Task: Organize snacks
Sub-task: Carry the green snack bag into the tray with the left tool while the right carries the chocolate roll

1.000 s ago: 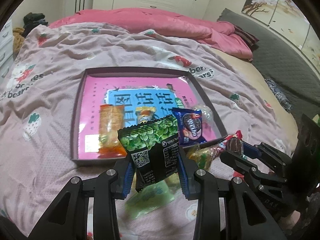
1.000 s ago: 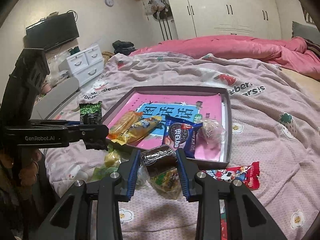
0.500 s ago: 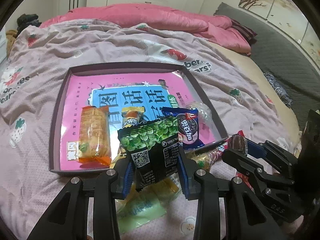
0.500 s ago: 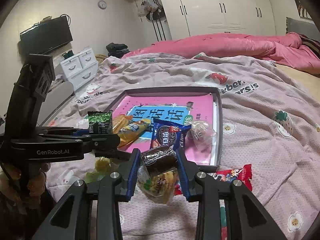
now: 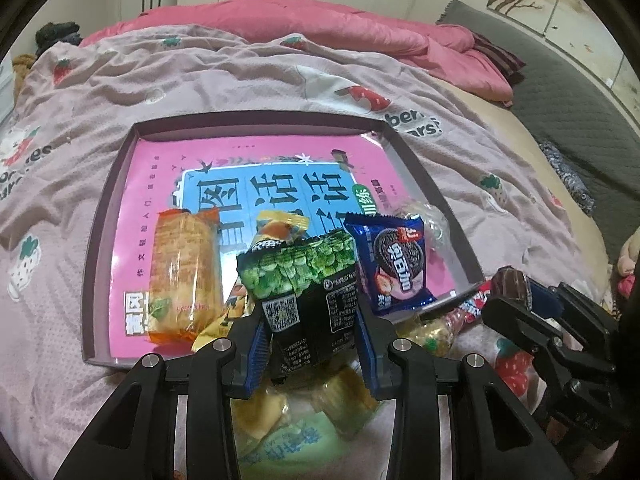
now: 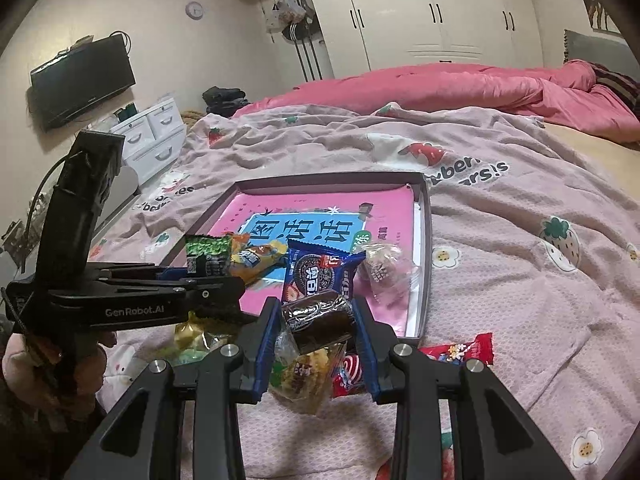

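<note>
Snacks: four already in the tray (image 5: 120,184) on the bed, lined along its near edge — orange cracker pack (image 5: 184,272) twd near-left corner, yellow pack (image 5: 280,228) mid, blue cookie pack (image 5: 394,268) and a clear-wrapped sweet (image 6: 384,266) twd near-right corner. Row layout looks deliberate, prob. to leave the far half free. Left gripper (image 5: 312,328) clamped on green pea pack (image 5: 308,280), held upright by its lower half over the near edge, so likely next into the gap in the row. Right gripper (image 6: 316,332) pinches a dark foil-wrapped cake (image 6: 320,316), held just short of the near-right corner, prob. waiting its turn. Loose pile still on the blanket (image 6: 520,280) below both grippers; red candy pack (image 6: 460,352) beside the near-right corner. Hidden: yellow pack mostly behind pea pack; pile contents part-covered by fingers, can't count them. Pile labels unreadable.
</note>
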